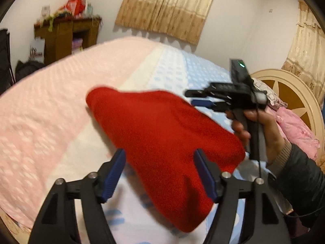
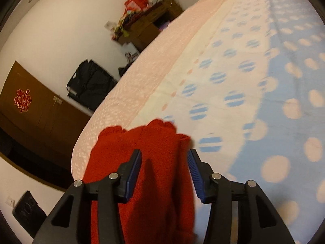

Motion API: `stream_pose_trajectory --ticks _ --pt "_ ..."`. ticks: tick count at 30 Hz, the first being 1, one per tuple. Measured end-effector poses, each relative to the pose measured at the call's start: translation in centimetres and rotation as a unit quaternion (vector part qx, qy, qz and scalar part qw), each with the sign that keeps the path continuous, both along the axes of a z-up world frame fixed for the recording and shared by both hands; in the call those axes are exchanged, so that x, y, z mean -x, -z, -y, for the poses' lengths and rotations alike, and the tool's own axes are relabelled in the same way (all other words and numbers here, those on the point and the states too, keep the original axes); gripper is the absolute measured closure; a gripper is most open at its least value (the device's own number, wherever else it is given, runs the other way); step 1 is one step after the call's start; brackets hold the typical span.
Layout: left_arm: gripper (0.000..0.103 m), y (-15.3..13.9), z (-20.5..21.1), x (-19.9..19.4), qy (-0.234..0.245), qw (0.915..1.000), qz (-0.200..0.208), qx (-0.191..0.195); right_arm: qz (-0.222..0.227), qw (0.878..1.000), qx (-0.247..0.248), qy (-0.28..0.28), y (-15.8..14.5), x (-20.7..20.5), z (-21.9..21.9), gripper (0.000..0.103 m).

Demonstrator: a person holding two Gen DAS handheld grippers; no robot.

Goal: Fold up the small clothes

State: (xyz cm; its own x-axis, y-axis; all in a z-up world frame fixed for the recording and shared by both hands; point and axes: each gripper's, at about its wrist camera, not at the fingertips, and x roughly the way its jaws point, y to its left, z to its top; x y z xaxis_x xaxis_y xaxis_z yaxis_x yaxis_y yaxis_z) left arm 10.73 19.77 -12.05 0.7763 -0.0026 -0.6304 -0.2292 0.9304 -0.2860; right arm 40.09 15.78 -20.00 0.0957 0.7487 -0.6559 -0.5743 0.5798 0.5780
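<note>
A small red knitted garment (image 1: 162,128) lies folded on the bed, in the middle of the left wrist view. My left gripper (image 1: 160,158) is open, its blue pads on either side of the garment's near part, above it. My right gripper (image 1: 195,98) shows in the left wrist view at the garment's right edge, jaws open. In the right wrist view the right gripper (image 2: 164,158) is open over the red garment (image 2: 142,174), with nothing held between the pads.
The bed has a pink cover (image 1: 50,101) on the left and a white and blue dotted sheet (image 2: 254,81). Pink clothes (image 1: 294,128) lie by the round headboard (image 1: 288,93). A wooden cabinet (image 1: 67,34) and a black bag (image 2: 89,81) stand by the wall.
</note>
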Motion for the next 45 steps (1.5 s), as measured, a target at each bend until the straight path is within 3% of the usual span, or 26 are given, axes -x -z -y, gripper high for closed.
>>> stream_pose_trajectory --ticks 4,7,10,13,17,23,24,26,27,31,37,45 --pt "0.025 -0.1 -0.8 -1.6 -0.012 0.9998 0.004 -0.017 0.012 0.999 -0.049 -0.005 -2.8 2.4 1.7 0.049" --pt "0.025 0.7 -1.8 -2.7 -0.038 0.9989 -0.006 -0.028 -0.003 0.994 -0.097 -0.049 -3.8 5.2 2.0 0.045" --pt "0.025 2.6 -2.7 -3.7 -0.044 0.9983 -0.035 -0.017 -0.051 0.990 -0.100 -0.081 -2.1 6.8 1.6 0.043" --pt "0.023 4.7 -2.8 -3.3 -0.045 0.9973 -0.057 0.003 -0.080 0.993 -0.069 -0.057 1.1 6.7 1.9 0.043" --pt "0.017 5.4 -2.6 -2.5 -0.047 0.9974 -0.055 0.006 -0.105 0.989 -0.094 -0.036 2.2 6.1 3.1 0.043" --pt "0.017 3.5 -1.7 -1.6 -0.054 0.9973 -0.050 -0.001 -0.031 0.998 -0.044 -0.022 -0.4 8.4 3.8 0.042" --pt "0.017 2.8 -1.3 -0.9 -0.056 0.9974 -0.044 -0.008 -0.015 0.999 -0.037 -0.013 -1.1 8.9 4.1 0.040" --pt "0.016 1.7 -0.7 0.0 -0.053 0.9979 -0.031 -0.019 0.027 0.999 -0.022 0.013 -2.8 10.5 5.3 0.026" --pt "0.013 1.2 -0.5 0.4 -0.050 0.9982 -0.024 -0.024 0.054 0.998 -0.010 0.028 -3.8 11.4 5.9 0.025" --pt "0.003 -1.6 1.1 2.4 -0.043 0.9975 0.018 -0.054 0.158 0.985 0.025 0.060 -7.3 15.5 7.6 0.025" --pt "0.000 -4.3 2.4 3.0 -0.033 0.9962 0.055 -0.058 0.253 0.961 0.059 0.094 -10.9 20.5 9.7 0.025" --pt "0.000 -5.8 3.6 3.5 -0.018 0.9943 0.082 -0.066 0.305 0.944 0.062 0.107 -13.9 23.7 11.4 0.025"
